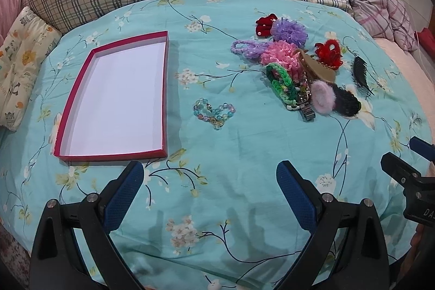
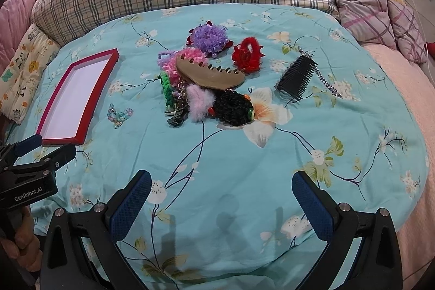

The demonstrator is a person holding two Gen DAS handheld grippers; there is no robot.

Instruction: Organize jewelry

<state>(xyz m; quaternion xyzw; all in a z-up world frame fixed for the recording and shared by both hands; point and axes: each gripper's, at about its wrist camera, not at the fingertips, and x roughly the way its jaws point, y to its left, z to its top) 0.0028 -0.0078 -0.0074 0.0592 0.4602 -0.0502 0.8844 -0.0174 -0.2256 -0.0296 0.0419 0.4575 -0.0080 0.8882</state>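
Left wrist view shows both grippers, left gripper [image 1: 209, 181] and right gripper [image 2: 221, 189], with fingers spread empty, so sorting seems unstarted: the beaded bracelet [image 1: 214, 112] lies nearest the empty red-rimmed box [image 1: 165, 89], a likely first pick.

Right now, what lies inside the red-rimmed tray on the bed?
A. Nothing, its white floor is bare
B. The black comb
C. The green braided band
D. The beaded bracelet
A: the red-rimmed tray shows only its white floor, while the beaded bracelet lies on the bedcover to its right, the green braided band sits in the pile and the black comb lies beyond the pile.
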